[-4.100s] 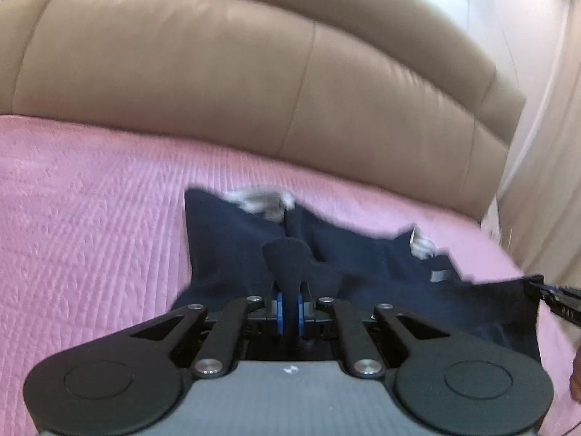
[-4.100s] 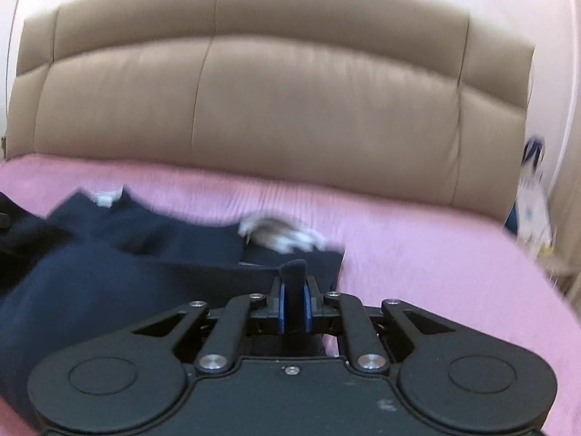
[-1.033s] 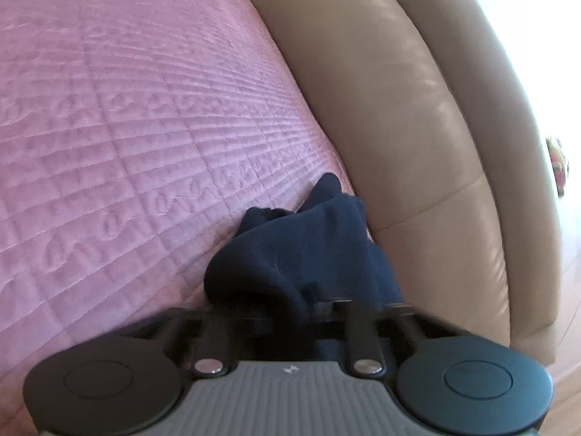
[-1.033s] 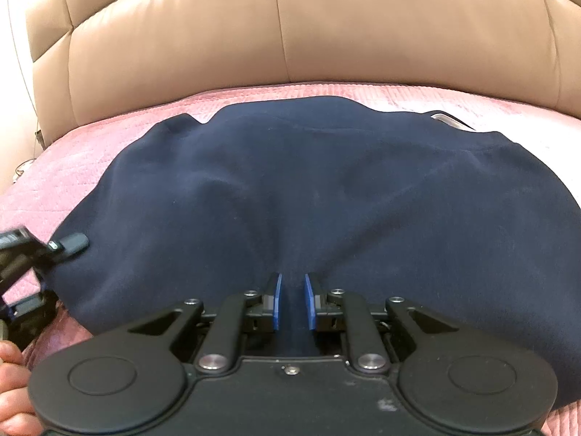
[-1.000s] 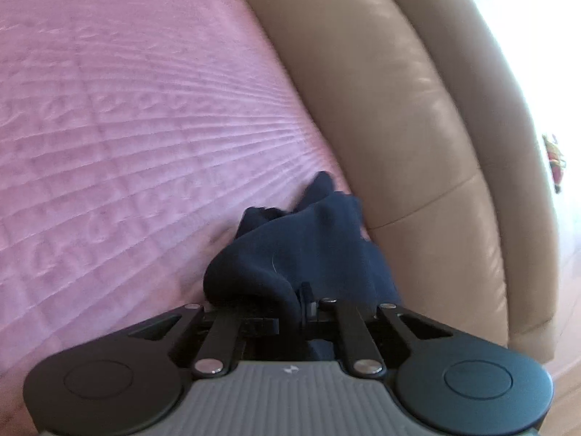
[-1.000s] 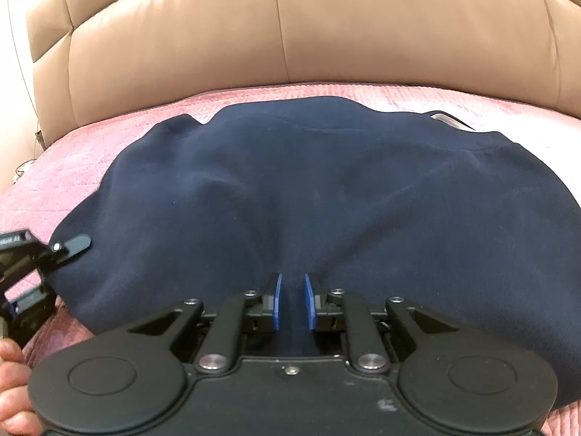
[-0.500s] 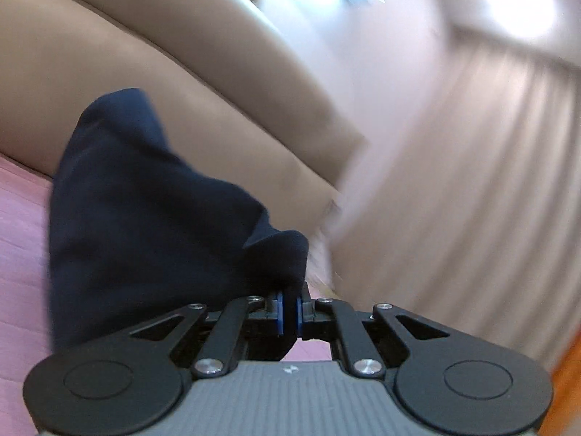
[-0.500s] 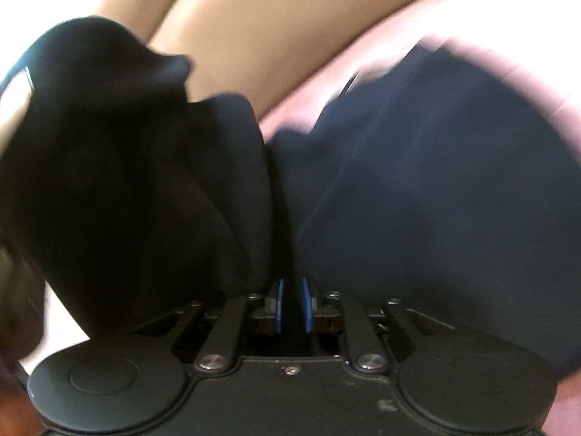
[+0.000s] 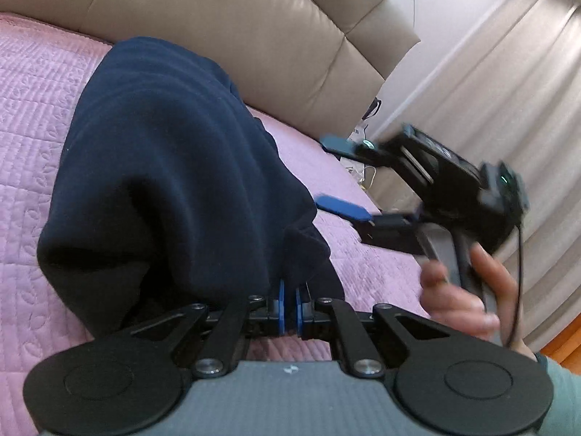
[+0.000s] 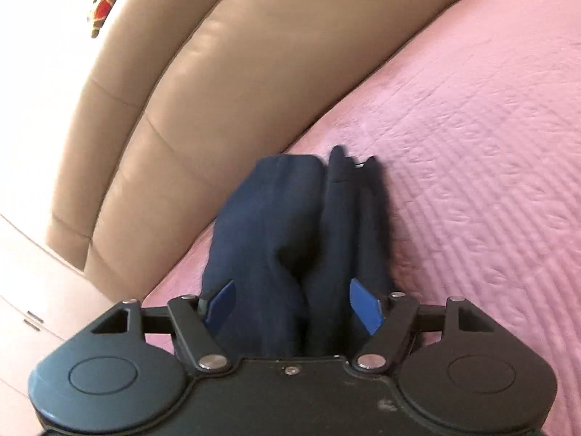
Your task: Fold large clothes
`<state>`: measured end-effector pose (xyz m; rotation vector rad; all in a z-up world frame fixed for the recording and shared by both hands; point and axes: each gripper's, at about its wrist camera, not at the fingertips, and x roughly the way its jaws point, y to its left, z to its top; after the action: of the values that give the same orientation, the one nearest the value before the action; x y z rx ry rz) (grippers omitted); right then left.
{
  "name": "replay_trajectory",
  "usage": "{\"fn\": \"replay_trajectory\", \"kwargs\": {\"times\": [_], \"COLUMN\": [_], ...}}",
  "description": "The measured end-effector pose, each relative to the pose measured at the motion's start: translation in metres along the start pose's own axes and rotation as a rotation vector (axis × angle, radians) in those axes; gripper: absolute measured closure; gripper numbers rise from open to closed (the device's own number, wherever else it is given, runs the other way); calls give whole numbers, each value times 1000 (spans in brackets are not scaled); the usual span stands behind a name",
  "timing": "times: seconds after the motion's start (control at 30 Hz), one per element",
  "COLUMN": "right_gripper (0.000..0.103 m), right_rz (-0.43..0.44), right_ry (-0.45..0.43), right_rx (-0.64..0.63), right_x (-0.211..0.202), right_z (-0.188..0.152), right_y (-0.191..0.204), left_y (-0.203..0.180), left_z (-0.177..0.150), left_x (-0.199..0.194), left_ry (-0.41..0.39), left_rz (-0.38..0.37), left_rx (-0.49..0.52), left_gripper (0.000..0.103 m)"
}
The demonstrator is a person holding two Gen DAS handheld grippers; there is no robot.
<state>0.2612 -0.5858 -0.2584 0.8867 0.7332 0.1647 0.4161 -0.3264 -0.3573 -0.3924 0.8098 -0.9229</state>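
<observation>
A dark navy garment (image 9: 170, 167) lies bunched in folds on the pink quilted bed (image 9: 32, 109). My left gripper (image 9: 289, 307) is shut on an edge of the garment, which bulges up just ahead of its blue pads. My right gripper (image 10: 292, 303) is open, its blue pads wide apart on either side of the garment (image 10: 290, 225), which runs between them without being pinched. In the left wrist view the right gripper (image 9: 337, 174) shows at the right, open, held by a hand, just beside the garment.
A tan leather headboard (image 9: 225, 18) runs behind the bed and also shows in the right wrist view (image 10: 203, 72). Beige curtains (image 9: 508, 91) hang at the right. A small red and yellow object (image 10: 103, 5) sits above the headboard.
My right gripper has opened and let go of the garment. The garment has gone from spread wide to a bunched, narrow bundle. Both grippers have swung round; the left still holds its edge.
</observation>
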Motion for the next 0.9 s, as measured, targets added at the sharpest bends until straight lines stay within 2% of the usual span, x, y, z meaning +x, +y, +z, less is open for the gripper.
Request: {"fn": "replay_trajectory", "kwargs": {"times": [0.1,0.13,0.2,0.33,0.47,0.63,0.67,0.7,0.73,0.77,0.9], "right_gripper": [19,18,18,7,1,2,12,26,65,71,82], "right_rz": [-71,-71,-39,28,140,127,139,148,131,103,52], "right_ry": [48,61,74,119,122,187,186,185,176,163,31], "right_rx": [-14,4,52,159,283,254,234,194,149,96,-126], "right_x": [12,10,3,12,28,75,79,80,77,75,34], "right_z": [9,9,3,1,6,18,20,23,25,27,42], "right_y": [0,-4,-14,-32,-40,-27,-20,-10,2,15,68], "left_y": [-4,-5,-11,-27,-25,6,10,11,12,11,5], "left_z": [5,5,5,27,45,50,51,53,54,57,79], "left_x": [-7,-12,-12,-28,-39,-37,-37,-38,-41,-42,-39], "left_ry": [-23,-31,-52,-112,-161,-202,-207,-222,-237,-252,-296], "left_rz": [-26,-36,-54,-96,-46,56,67,70,72,74,105], "left_rx": [-41,-53,-58,7,51,-47,-67,-84,-94,-97,-103], "left_gripper": [97,97,97,96,95,95,95,95,95,95,93]}}
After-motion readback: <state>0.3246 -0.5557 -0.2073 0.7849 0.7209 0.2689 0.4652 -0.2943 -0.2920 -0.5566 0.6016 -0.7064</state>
